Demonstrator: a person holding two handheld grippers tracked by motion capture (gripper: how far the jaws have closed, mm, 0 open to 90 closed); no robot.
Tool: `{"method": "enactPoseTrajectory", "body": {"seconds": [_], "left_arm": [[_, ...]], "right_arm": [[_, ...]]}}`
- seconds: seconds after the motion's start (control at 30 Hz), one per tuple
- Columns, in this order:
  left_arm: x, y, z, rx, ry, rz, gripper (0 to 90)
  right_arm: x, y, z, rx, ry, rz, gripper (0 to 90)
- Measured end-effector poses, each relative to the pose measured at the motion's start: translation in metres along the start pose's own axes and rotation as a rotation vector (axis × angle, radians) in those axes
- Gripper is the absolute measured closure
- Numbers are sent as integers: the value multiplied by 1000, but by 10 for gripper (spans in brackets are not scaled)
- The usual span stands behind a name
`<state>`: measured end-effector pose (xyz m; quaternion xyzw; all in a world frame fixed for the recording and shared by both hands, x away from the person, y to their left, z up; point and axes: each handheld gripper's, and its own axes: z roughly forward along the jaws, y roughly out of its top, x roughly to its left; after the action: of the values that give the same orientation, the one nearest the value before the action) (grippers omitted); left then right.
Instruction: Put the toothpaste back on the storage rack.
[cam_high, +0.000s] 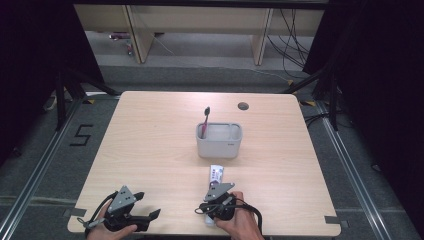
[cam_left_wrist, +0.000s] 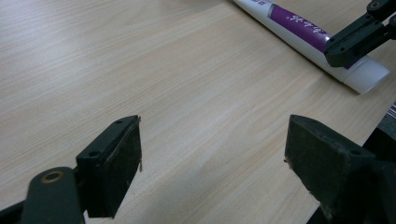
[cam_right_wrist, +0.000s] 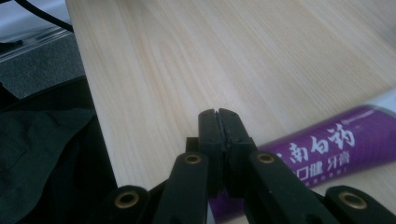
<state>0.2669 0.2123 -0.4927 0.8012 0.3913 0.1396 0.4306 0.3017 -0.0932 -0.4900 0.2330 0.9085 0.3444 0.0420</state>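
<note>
Directly under the closed right gripper (cam_right_wrist: 218, 114) lies the toothpaste tube (cam_right_wrist: 322, 149).

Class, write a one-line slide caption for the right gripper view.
Right gripper, jaws shut, poised over a purple toothpaste tube lying on the wooden table.

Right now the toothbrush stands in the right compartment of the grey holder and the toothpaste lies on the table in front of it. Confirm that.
One detail is wrong: the toothbrush stands in the left compartment of the holder, not the right, as the high view shows. The toothpaste does lie on the table in front of it.
</note>
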Motion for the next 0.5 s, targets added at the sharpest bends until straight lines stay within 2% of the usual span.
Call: {"method": "enactPoseTrajectory", "body": {"seconds": [0.03,0.07,0.1,0.17,0.2,0.23,0.33,0.47,0.5], "left_arm": [[0,0,0,0,0,-1,182],[1,0,0,4,4,5,182],[2,0,-1,15,9,16,182],[1,0,0,8,5,7,183],[1,0,0,8,2,6,182],[0,0,0,1,-2,-2,182],[0,0,-1,3,-1,-1,182],[0,0,0,1,-2,-4,182],[0,0,-1,4,-2,-2,182]], "right_arm": [[0,-2,-1,0,-12,7,886],[-1,-3,-3,7,-4,-5,886],[0,-4,-5,13,-15,15,886],[-2,-7,-9,19,-23,13,886],[-2,-9,-10,23,-44,28,886],[-6,-10,-11,14,-18,0,886],[-8,-14,-15,20,-43,11,886],[-12,-18,-18,24,-55,31,886],[-13,-19,-20,30,-47,19,886]]}}
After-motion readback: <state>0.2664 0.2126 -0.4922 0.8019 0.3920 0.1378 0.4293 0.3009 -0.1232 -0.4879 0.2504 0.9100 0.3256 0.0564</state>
